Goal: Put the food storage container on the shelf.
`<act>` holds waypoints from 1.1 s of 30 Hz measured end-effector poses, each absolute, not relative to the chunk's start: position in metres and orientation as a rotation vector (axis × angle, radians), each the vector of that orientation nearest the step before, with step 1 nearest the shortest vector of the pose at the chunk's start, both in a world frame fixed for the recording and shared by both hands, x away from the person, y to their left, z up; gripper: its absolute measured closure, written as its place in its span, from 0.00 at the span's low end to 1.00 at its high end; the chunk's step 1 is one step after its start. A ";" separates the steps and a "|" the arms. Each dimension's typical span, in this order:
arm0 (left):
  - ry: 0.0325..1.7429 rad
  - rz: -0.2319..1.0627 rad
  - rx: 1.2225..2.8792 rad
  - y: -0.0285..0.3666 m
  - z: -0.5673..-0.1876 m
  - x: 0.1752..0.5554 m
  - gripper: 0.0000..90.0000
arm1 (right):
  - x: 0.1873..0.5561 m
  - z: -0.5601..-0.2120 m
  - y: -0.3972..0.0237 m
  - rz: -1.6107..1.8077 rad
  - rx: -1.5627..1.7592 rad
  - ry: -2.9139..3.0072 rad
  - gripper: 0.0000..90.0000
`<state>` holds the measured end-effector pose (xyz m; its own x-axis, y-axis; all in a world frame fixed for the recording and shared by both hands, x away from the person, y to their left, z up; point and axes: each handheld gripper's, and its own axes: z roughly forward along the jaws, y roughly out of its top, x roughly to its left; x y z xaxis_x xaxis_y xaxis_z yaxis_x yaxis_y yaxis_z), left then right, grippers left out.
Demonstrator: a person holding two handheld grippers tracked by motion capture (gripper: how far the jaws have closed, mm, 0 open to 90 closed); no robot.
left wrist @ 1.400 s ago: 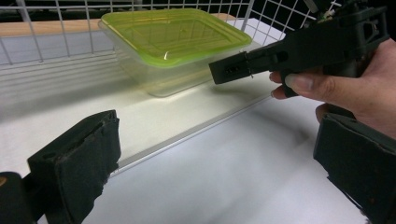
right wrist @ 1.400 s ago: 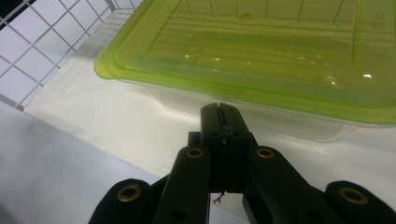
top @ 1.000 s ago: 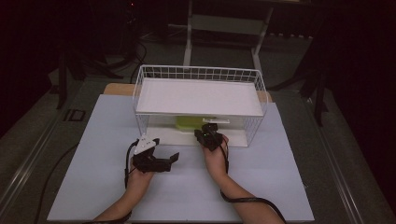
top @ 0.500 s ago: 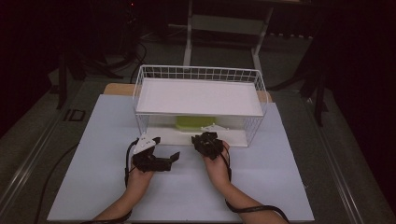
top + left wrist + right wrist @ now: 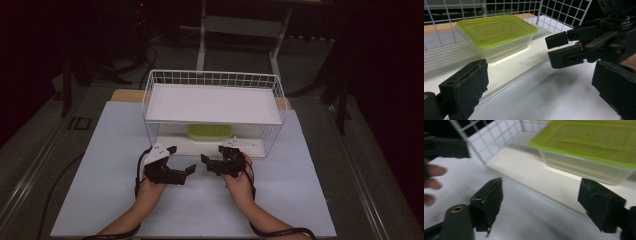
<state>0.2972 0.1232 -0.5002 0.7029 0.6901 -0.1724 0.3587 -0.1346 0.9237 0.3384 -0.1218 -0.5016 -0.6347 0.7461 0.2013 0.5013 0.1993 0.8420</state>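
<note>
Box with a green lid sits on the lower shelf of the white wire rack, under the white top board. Right gripper is just in front of the rack; its jaws have just been opening and stand wide with nothing between them. Left gripper is beside it, jaws wide apart too, empty. Both hover over a white sheet on the table. Dark room, grey floor, cables behind.
</note>
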 end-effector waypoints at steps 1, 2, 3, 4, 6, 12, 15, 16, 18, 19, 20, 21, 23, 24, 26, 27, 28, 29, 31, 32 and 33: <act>0.832 0.345 1.743 0.123 -0.499 0.297 0.02 | 0.337 -0.500 -0.122 1.394 1.159 2.225 0.21; 0.832 0.345 1.743 0.123 -0.499 0.297 0.02 | 0.337 -0.500 -0.122 1.394 1.159 2.225 0.21; 0.825 0.338 1.745 0.123 -0.498 0.297 0.02 | 0.336 -0.499 -0.122 1.384 1.140 2.237 0.18; 0.818 0.329 1.743 0.122 -0.497 0.296 0.02 | 0.335 -0.496 -0.124 1.418 1.100 2.247 0.17; 0.809 0.322 1.740 0.123 -0.497 0.295 0.02 | 0.335 -0.495 -0.125 1.432 1.094 2.252 0.17; 0.752 0.309 1.742 0.120 -0.490 0.290 0.02 | 0.333 -0.493 -0.128 1.472 1.067 2.281 0.17; 0.739 0.287 1.735 0.122 -0.487 0.289 0.02 | 0.331 -0.494 -0.130 1.472 1.059 2.285 0.17; 0.737 0.284 1.735 0.122 -0.486 0.288 0.02 | 0.331 -0.494 -0.131 1.480 1.056 2.280 0.17; 0.723 0.286 1.731 0.123 -0.485 0.287 0.02 | 0.330 -0.494 -0.134 1.480 1.059 2.284 0.17; 0.723 0.286 1.731 0.123 -0.485 0.287 0.02 | 0.330 -0.494 -0.134 1.480 1.059 2.284 0.17; 0.710 0.288 1.739 0.125 -0.485 0.286 0.02 | 0.329 -0.493 -0.135 1.476 1.058 2.280 0.18; 0.706 0.283 1.730 0.125 -0.485 0.286 0.02 | 0.328 -0.492 -0.140 1.487 1.052 2.282 0.18; 0.704 0.288 1.730 0.126 -0.484 0.285 0.02 | 0.327 -0.491 -0.142 1.479 1.047 2.277 0.18; 0.697 0.287 1.728 0.126 -0.484 0.285 0.02 | 0.325 -0.488 -0.147 1.483 1.038 2.274 0.18; 0.691 0.284 1.725 0.127 -0.483 0.283 0.02 | 0.325 -0.487 -0.150 1.483 1.039 2.274 0.18; 0.680 0.267 1.720 0.128 -0.482 0.281 0.02 | 0.323 -0.484 -0.156 1.500 1.042 2.261 0.18; 0.680 0.267 1.720 0.128 -0.482 0.281 0.02 | 0.323 -0.484 -0.156 1.500 1.042 2.261 0.18; 0.677 0.268 1.722 0.128 -0.481 0.280 0.02 | 0.321 -0.482 -0.158 1.500 1.039 2.259 0.18; 0.665 0.259 1.724 0.129 -0.478 0.276 0.02 | 0.316 -0.476 -0.165 1.511 1.028 2.254 0.18; 0.665 0.259 1.724 0.129 -0.478 0.276 0.02 | 0.316 -0.476 -0.165 1.511 1.028 2.254 0.18; 0.662 0.258 1.722 0.130 -0.477 0.275 0.02 | 0.312 -0.472 -0.170 1.517 1.018 2.253 0.18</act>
